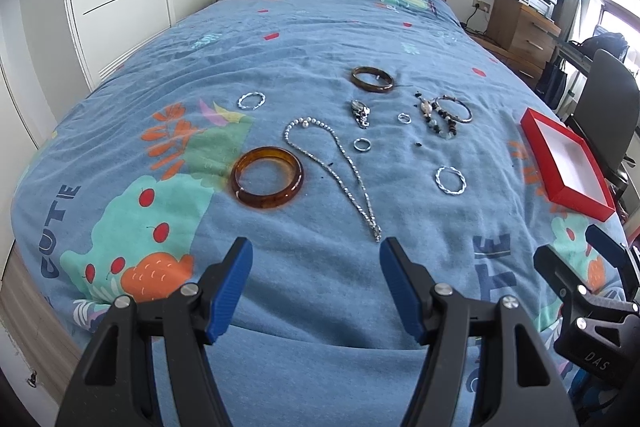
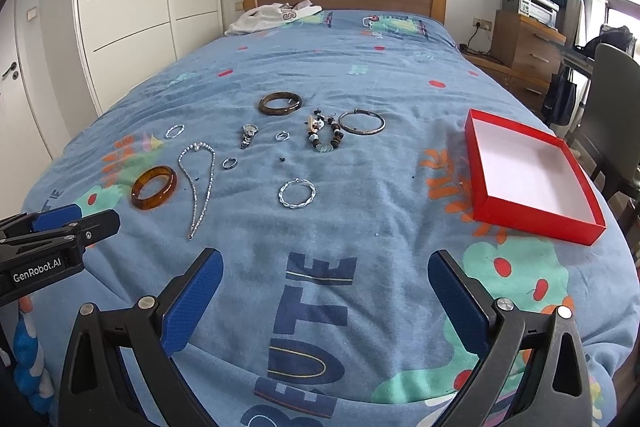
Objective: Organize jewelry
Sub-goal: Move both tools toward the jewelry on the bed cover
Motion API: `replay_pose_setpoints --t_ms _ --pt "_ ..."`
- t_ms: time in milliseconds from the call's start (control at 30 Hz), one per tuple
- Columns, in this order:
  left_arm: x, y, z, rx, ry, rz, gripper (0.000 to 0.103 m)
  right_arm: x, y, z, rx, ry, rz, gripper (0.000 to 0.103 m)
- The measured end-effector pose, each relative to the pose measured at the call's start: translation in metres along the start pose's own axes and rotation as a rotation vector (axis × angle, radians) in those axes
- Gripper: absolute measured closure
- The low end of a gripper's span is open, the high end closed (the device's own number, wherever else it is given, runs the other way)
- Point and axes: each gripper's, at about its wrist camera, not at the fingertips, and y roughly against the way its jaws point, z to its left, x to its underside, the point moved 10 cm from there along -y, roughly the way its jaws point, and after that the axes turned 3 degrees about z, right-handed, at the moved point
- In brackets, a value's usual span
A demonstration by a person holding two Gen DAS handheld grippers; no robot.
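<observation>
Amber bangle [image 1: 267,177] beyond left tongs [image 1: 316,259].

"GenRobot.AI" on left gripper [image 2: 60,223], "CUTE" on bedspread [image 2: 360,163]

Two amber-brown bangles [image 1: 267,178] [image 1: 372,79], two twisted silver bracelets [image 1: 451,180] [image 1: 251,101], two small rings [image 1: 362,145] [image 1: 404,117], and one each of silver necklace [image 1: 340,167], watch [image 1: 360,111], beaded bracelet [image 2: 325,135], plain silver bangle [image 2: 361,122] and red box [image 2: 532,175] are counted.
</observation>
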Motion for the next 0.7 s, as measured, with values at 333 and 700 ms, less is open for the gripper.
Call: replay_pose_setpoints --t_ms 333,700 --pt "-0.004 -0.004 0.009 0.003 0.009 0.000 0.039 -0.001 -0.006 0.004 -0.007 0.007 0.014 0.008" --pt "-0.013 -0.005 0.017 0.000 0.012 -0.011 0.039 -0.004 -0.012 0.010 -0.017 0.012 0.022 0.013"
